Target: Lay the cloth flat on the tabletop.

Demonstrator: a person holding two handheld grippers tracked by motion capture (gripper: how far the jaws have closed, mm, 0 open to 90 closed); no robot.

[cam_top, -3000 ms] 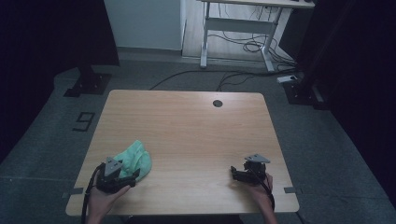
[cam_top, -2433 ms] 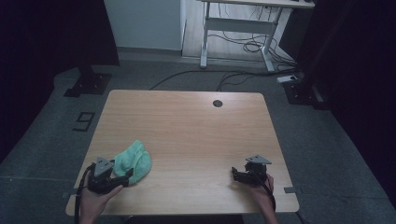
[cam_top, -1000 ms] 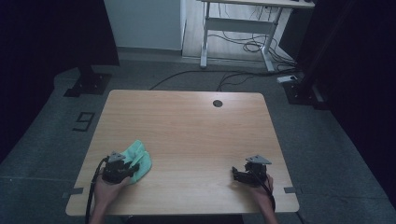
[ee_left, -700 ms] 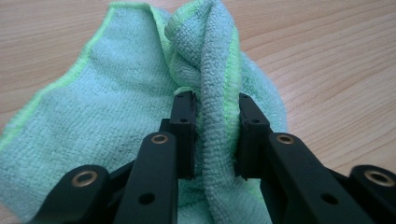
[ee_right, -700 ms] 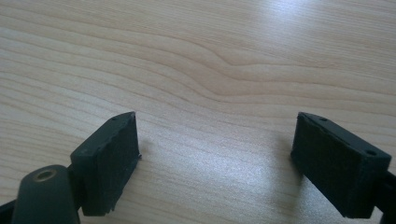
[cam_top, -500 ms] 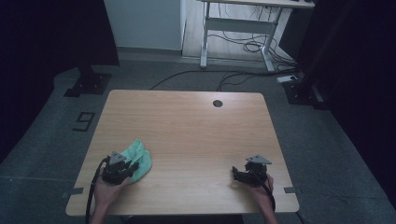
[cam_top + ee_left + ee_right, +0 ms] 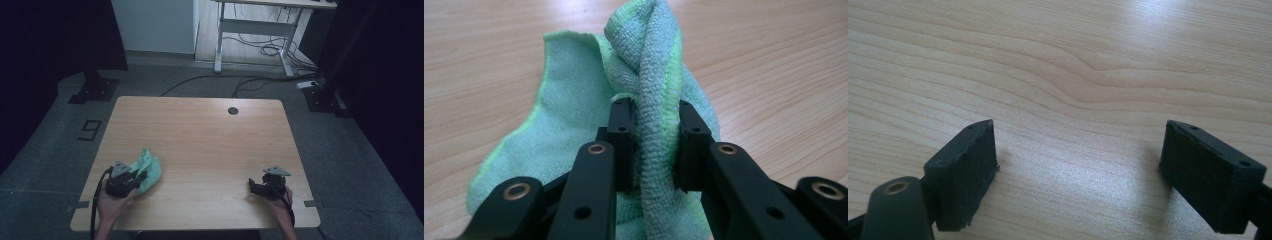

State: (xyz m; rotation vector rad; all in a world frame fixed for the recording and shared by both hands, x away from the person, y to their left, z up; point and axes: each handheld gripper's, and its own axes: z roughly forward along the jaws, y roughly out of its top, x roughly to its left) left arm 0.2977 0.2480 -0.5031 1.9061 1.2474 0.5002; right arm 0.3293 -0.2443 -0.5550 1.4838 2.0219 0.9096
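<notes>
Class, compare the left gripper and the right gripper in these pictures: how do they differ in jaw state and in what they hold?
The left gripper has its jaws drawn in, pinching a bunched fold of the green cloth; the right gripper has its jaws wide apart with bare wooden table between them. The left gripper's jaws have just been closing on the cloth; the right gripper holds nothing. Both have black jaws and sit near the table's near edge.

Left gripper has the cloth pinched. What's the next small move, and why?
Probably lift the left gripper a little higher. Its jaws have just been closing and now clamp a bunched fold of the cloth, but most of the cloth lies on the table. The right gripper is open, idle.
</notes>
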